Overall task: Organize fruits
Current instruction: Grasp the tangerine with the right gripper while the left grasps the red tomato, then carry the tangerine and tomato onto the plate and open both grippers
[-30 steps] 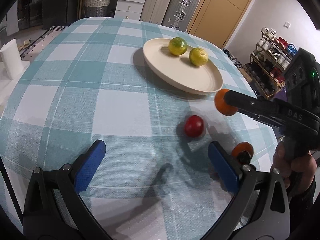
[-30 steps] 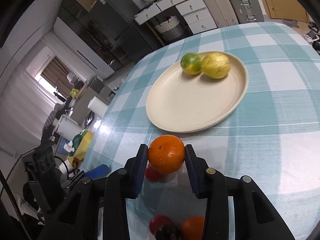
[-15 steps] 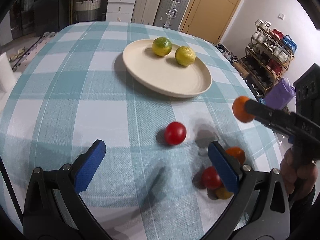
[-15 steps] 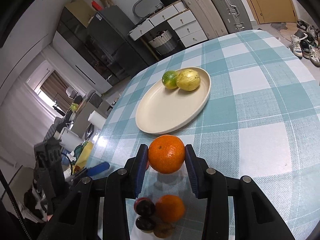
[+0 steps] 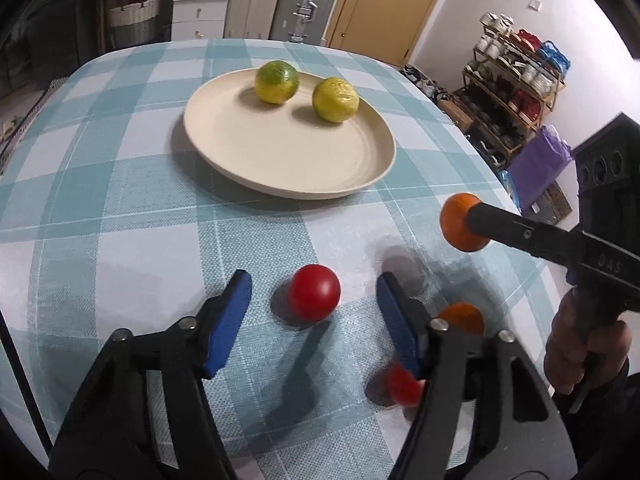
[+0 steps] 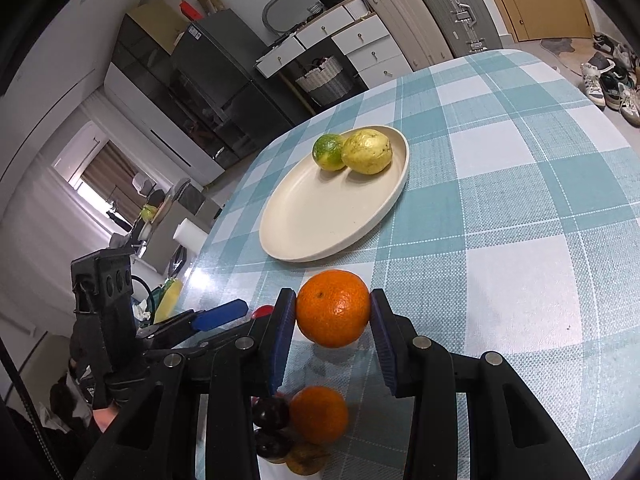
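Observation:
A cream plate (image 5: 288,176) (image 6: 304,236) on the checked tablecloth holds a green-yellow citrus (image 5: 277,81) (image 6: 328,152) and a yellow fruit (image 5: 335,99) (image 6: 368,151). My right gripper (image 6: 333,314) is shut on an orange (image 6: 333,314) (image 5: 460,222), held above the cloth short of the plate. My left gripper (image 5: 312,300) is open, its blue pads on either side of a red round fruit (image 5: 314,298) on the cloth. A second orange (image 5: 460,318) (image 6: 318,414), another red fruit (image 5: 402,386) and dark small fruits (image 6: 272,414) lie below the right gripper.
The table's right edge (image 5: 500,184) drops to a floor with a shoe rack (image 5: 516,64) and a purple bag (image 5: 536,168). Drawers and suitcases (image 5: 304,0) stand behind the table. Shoes (image 6: 608,80) lie on the floor.
My left gripper has moved forward and its jaws have narrowed around the red fruit. My right gripper has lifted and pulled back a little with the orange.

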A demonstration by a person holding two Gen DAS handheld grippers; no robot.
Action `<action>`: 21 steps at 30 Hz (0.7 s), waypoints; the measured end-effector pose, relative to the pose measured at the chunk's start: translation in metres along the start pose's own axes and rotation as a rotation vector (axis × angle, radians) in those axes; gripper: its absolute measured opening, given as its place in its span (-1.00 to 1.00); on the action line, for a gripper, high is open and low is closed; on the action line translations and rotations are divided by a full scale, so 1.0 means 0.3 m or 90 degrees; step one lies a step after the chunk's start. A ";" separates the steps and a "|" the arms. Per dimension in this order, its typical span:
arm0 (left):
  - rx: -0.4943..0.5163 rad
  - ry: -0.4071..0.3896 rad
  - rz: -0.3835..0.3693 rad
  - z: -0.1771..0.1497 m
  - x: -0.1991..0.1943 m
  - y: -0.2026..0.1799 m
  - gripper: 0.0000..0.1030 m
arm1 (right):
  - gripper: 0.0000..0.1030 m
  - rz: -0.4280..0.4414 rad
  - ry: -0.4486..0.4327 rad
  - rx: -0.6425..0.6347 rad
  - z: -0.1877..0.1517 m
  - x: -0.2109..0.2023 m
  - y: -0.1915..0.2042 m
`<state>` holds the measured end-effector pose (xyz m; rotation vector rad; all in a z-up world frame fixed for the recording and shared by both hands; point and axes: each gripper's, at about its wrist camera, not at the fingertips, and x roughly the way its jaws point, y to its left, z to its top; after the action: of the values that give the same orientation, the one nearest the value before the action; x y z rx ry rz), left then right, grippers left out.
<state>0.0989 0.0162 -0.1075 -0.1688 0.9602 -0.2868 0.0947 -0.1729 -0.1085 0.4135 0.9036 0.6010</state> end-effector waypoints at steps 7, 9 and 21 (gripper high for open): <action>0.007 0.015 -0.029 0.003 0.029 0.007 -0.55 | -0.26 0.003 0.009 0.002 0.009 0.026 -0.008; 0.004 0.015 -0.037 0.004 0.030 0.012 -0.55 | -0.26 0.004 0.010 0.000 0.011 0.031 -0.005; -0.005 -0.027 -0.040 0.086 -0.040 0.052 -0.55 | -0.26 0.010 -0.005 -0.040 0.078 0.037 0.044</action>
<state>0.1164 0.0353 -0.0876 -0.2121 0.9158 -0.3368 0.1153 -0.1575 -0.0945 0.3667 0.8728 0.6397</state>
